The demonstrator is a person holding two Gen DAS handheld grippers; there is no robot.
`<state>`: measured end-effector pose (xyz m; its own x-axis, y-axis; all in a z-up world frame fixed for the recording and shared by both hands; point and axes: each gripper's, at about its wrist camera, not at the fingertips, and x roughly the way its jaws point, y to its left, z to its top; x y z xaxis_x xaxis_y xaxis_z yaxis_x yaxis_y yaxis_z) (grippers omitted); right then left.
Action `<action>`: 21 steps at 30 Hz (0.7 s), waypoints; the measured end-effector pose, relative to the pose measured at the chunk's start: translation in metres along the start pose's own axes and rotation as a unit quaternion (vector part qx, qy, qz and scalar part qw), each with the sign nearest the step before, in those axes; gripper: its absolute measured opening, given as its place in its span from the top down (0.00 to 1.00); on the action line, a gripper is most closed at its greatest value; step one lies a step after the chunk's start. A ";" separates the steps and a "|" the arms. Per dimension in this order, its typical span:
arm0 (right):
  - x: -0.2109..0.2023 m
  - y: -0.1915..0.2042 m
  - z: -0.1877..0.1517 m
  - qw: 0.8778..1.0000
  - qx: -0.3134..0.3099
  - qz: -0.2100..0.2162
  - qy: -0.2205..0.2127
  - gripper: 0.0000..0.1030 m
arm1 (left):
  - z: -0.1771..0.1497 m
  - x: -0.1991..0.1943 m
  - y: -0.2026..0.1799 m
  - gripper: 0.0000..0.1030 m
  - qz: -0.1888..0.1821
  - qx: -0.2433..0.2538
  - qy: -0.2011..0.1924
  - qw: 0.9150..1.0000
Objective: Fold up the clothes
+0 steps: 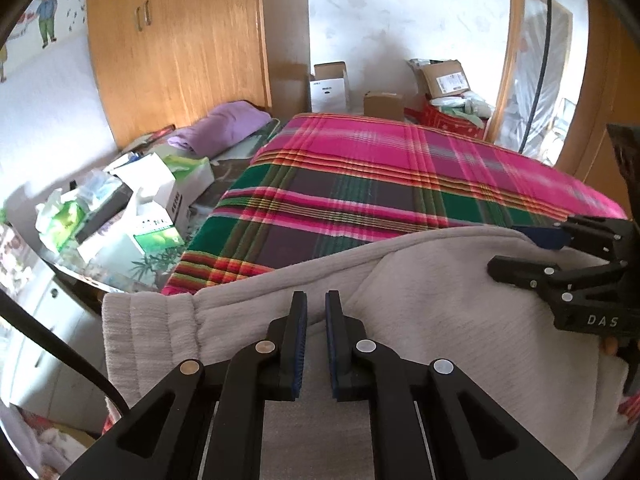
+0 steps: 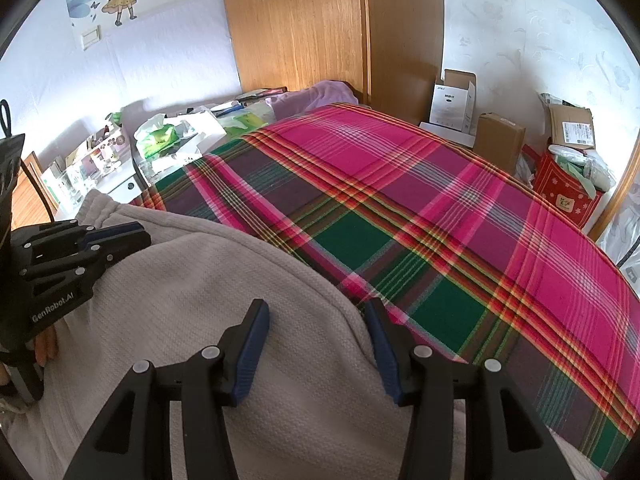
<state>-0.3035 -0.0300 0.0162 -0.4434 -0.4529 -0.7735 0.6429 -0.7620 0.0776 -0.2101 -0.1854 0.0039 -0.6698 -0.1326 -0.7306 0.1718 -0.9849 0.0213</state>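
Below, left claw narrowly parted over grey garment, right claw spread wide above it, plaid blanket beyond

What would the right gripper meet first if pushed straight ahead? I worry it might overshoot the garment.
Probably the grey garment, whose folded edge lies between the open fingers of the right gripper. Just past that comes the plaid bedspread. Depth is unclear in this view.
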 end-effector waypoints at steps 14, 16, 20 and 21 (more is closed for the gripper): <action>-0.001 -0.001 -0.001 1.000 -0.003 -0.003 0.000 0.51 | 0.005 0.003 -0.001 0.96 -0.017 0.036 0.026 0.999; 0.000 0.001 -0.001 1.000 -0.005 -0.005 0.000 0.51 | 0.013 0.003 0.005 0.95 -0.051 0.043 0.037 0.997; -0.001 0.001 -0.001 1.000 -0.004 -0.002 0.000 0.51 | 0.030 0.008 0.017 0.94 -0.129 0.060 0.054 0.988; -0.001 0.001 -0.001 1.000 -0.004 -0.002 0.001 0.51 | 0.033 0.013 0.018 0.93 -0.143 0.070 0.065 0.985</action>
<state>-0.3018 -0.0298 0.0161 -0.4449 -0.4498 -0.7744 0.6462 -0.7599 0.0701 -0.2393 -0.2080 0.0175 -0.5757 0.1595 -0.8019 -0.1189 -0.9867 -0.1108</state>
